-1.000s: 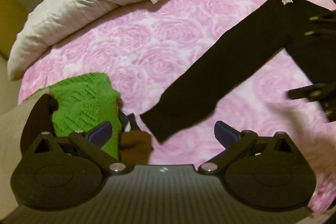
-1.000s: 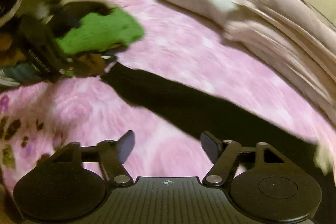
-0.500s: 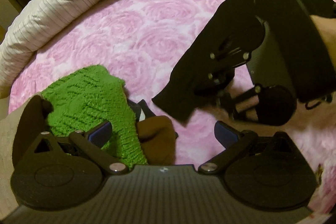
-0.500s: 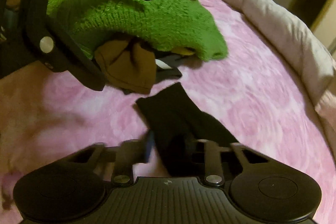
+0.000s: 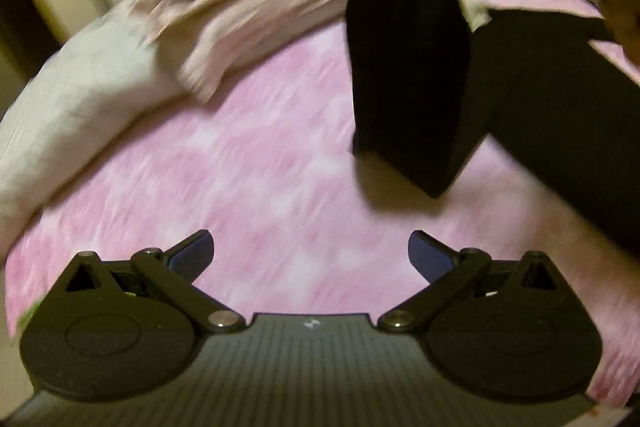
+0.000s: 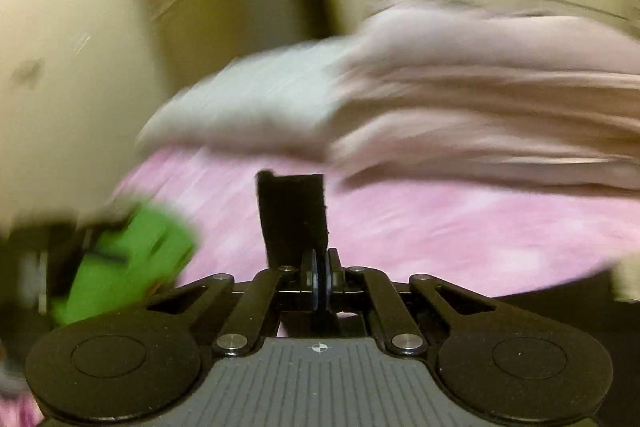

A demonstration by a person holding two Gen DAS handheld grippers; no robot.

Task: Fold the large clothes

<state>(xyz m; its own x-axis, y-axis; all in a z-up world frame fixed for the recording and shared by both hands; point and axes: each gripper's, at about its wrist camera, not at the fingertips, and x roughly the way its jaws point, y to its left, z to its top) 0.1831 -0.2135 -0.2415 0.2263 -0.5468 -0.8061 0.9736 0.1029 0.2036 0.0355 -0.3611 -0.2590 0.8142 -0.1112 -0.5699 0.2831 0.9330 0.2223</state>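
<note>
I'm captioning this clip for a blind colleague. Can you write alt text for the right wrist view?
The right gripper is shut on the end of a black garment, which stands up from its pads above a pink bedspread. A green knit lies to the left, and a pale pillow and folded pinkish bedding behind, all motion-blurred.

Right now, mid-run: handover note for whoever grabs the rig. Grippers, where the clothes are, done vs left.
Right gripper: jaws have just been closing, now shut on the black garment's sleeve end, lifted off the bed.
Left gripper: open, empty, over the pink bedspread.
Black garment: body lies on the bedspread at right; its sleeve hangs in the air in the left view.
Green knit: at the bed's left edge, untouched.
Done: sleeve grabbed. Left: lay the sleeve across the body, probably, then finish the folds. Frames are blurred.
</note>
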